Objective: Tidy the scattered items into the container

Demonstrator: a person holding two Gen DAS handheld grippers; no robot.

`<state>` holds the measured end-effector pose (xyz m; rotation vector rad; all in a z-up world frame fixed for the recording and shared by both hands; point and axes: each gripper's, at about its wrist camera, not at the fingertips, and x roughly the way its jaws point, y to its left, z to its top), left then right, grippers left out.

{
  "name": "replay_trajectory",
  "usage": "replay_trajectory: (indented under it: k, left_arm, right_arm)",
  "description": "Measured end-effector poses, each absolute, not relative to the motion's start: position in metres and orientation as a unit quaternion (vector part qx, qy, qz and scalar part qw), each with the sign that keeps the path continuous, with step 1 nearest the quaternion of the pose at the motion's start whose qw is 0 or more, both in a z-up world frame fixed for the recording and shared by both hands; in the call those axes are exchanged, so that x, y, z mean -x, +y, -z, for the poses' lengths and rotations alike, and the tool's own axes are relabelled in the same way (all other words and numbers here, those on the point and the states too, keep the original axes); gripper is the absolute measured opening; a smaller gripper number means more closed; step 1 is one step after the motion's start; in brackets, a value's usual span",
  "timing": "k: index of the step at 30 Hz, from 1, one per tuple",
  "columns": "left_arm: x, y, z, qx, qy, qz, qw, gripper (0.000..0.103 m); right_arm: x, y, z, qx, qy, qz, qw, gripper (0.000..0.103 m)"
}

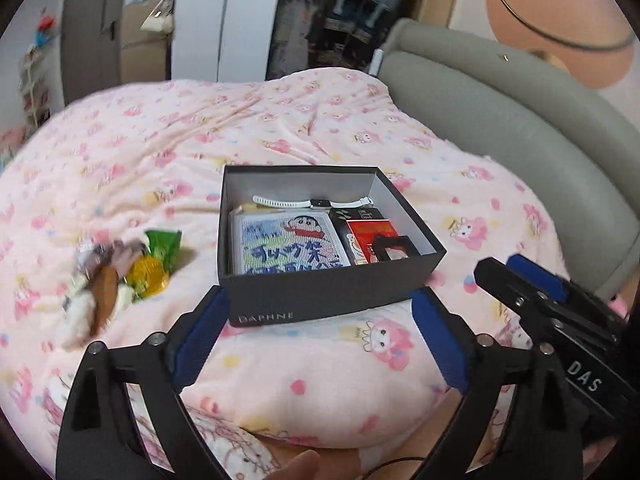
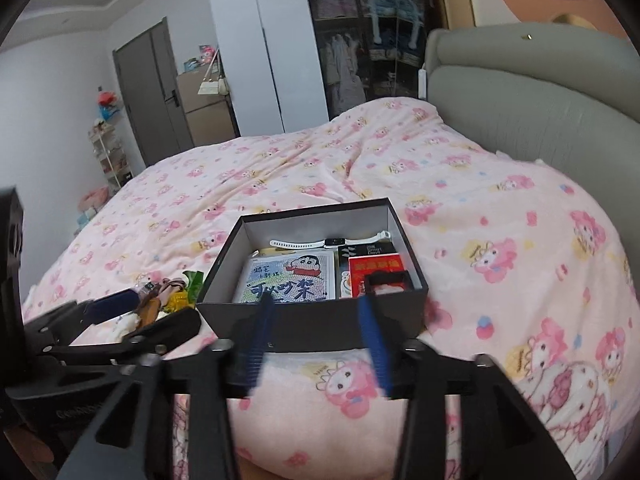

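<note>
A dark grey box (image 1: 320, 296) marked DAPHNE sits open on the bed. It holds a white watch (image 1: 312, 202), a cartoon picture card (image 1: 286, 244) and a red and black packet (image 1: 372, 236). Left of the box lies a loose pile (image 1: 120, 276) of green and yellow wrappers, a brown piece and white fluff. My left gripper (image 1: 320, 320) is open and empty, just short of the box's near wall. My right gripper (image 2: 316, 304) is also open and empty, in front of the box (image 2: 312, 320). The right wrist view shows the left gripper (image 2: 168, 306) beside the pile (image 2: 176, 292).
A pink cartoon-print blanket (image 1: 240, 140) covers the whole bed. A grey padded headboard (image 1: 500, 120) curves along the right. A wardrobe (image 2: 272, 60) and a dark door (image 2: 152, 92) stand beyond the bed's far edge. A fingertip (image 1: 296, 464) shows at the bottom edge.
</note>
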<state>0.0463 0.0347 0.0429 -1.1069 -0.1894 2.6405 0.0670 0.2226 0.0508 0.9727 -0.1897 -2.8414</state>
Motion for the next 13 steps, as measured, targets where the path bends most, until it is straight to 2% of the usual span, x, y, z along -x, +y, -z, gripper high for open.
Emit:
replay_trajectory:
  k: [2,13]
  left_arm:
    - [-0.045,0.031,-0.035,0.395,-0.074,-0.906,0.131,0.095]
    - [-0.059,0.034,-0.031,0.389,-0.062,-0.907,0.146,0.099]
  right_arm:
    - [-0.068,0.223,-0.048,-0.324,-0.066,0.941,0.069,0.055]
    - [-0.074,0.223,-0.039,-0.368,-0.075,0.925,0.061,0.055]
